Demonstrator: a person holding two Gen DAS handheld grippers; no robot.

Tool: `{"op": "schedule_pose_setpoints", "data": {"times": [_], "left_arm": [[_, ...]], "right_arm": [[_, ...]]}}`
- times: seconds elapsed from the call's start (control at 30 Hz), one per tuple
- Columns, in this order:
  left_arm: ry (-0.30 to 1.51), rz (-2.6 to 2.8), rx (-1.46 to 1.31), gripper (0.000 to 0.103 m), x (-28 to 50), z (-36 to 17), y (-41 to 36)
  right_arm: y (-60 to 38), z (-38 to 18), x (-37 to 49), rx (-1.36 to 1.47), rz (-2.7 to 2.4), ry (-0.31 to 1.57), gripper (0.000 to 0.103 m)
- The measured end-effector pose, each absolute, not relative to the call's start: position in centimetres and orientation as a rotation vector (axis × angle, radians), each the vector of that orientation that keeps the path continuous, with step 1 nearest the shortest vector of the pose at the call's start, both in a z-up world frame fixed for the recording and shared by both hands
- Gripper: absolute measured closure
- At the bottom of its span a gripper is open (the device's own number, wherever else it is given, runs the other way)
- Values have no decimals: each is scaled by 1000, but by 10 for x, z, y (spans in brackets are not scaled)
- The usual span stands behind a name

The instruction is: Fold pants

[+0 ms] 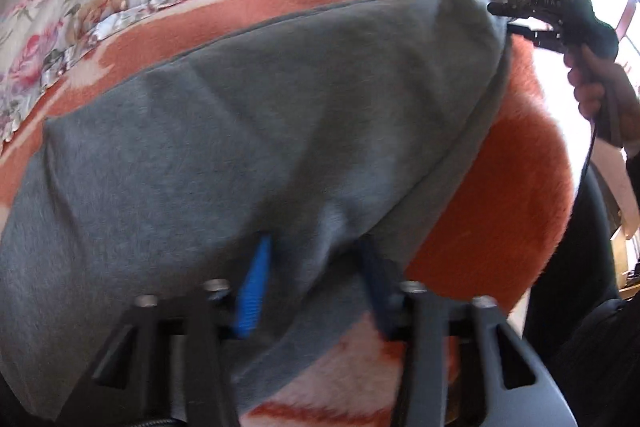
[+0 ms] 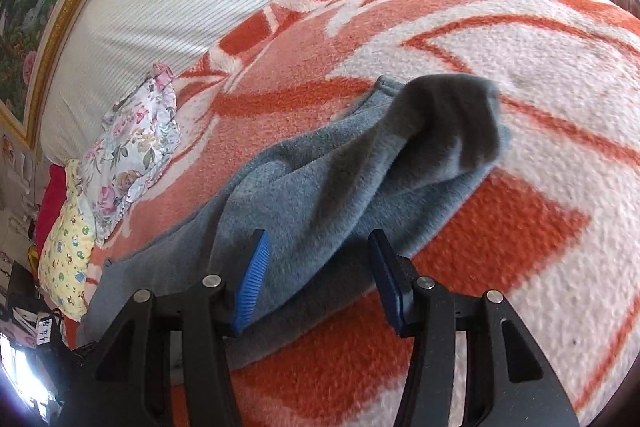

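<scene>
Grey pants (image 1: 248,131) lie on the orange-and-white blanket (image 2: 520,67), already doubled lengthwise; one end is flopped back over itself, so the crosswise fold looks unfinished. Left gripper (image 1: 316,259) points steeply down, fabric bunched between its blue pads, apparently pinched. Right gripper (image 2: 320,259) tilts down over the other end, jaws apart, pants between them but pads not pressing.

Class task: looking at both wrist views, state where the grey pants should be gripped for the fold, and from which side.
Judging from the pose, grip the grey pants at a hemmed outer corner, coming in low from the open blanket side. The cloth lies flat there, with its edge exposed, so one finger can slide underneath; the raised middle fold gives nothing firm to pinch.
</scene>
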State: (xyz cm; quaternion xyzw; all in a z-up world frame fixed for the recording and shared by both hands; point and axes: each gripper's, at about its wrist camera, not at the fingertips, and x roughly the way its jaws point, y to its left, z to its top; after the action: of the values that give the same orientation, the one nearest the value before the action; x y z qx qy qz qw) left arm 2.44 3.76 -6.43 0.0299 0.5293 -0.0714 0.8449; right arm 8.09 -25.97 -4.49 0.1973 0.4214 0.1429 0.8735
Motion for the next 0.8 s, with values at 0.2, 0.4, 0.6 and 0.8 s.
{"op": "schedule_pose_setpoints", "data": {"times": [0.2,0.4,0.6,0.8], "left_arm": [[1088,-220,25,98,15,-33,47],[1186,-383,119,99,-6,-51,18],[1194,-406,133,88,11,-42,6],[1090,-406,33,65,94,6,-8]], "right_arm": [[-253,-16,81,357,364,789,99],[-268,-30,71,379,377,836,99],[-288,-46,67,458,323,876,73],[-316,-43,64,562,253,820,60]]}}
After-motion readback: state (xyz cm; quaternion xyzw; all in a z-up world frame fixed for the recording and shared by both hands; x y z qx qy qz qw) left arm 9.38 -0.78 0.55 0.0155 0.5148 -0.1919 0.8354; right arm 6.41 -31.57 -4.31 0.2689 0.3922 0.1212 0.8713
